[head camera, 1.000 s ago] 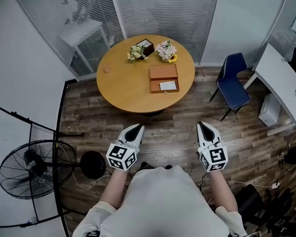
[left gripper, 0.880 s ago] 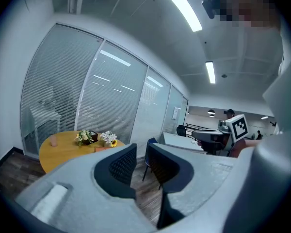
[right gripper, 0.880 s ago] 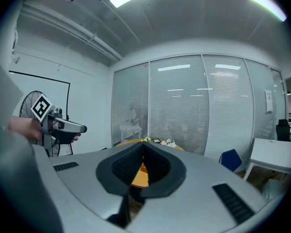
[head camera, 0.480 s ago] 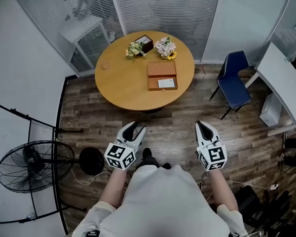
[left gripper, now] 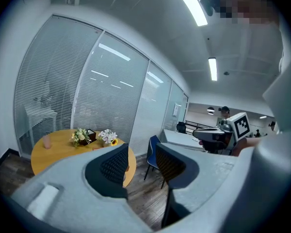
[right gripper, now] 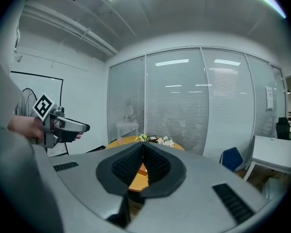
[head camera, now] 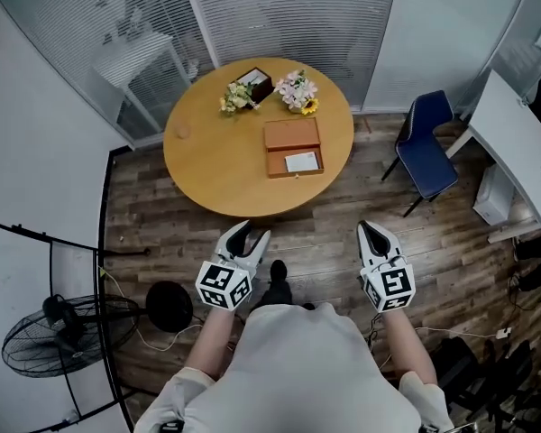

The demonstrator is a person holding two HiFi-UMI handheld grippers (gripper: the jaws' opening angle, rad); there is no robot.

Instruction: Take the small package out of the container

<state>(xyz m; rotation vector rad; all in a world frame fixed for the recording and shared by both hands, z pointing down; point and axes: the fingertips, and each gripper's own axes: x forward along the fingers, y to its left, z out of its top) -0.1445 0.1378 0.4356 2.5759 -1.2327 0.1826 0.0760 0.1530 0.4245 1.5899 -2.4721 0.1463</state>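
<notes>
1 wooden container on round table (blue chair nearby)

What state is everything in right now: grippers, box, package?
Left gripper: jaws apart, empty.
Right gripper: jaws shut, empty.
Wooden box: open, lid laid back flat on the round table.
Small white package: lying inside the open box, untouched.
Blue chair: unoccupied, beside the table.

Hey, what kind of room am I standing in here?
Probably an office meeting room: glass walls with blinds, a round table, a blue chair and a desk.
</notes>
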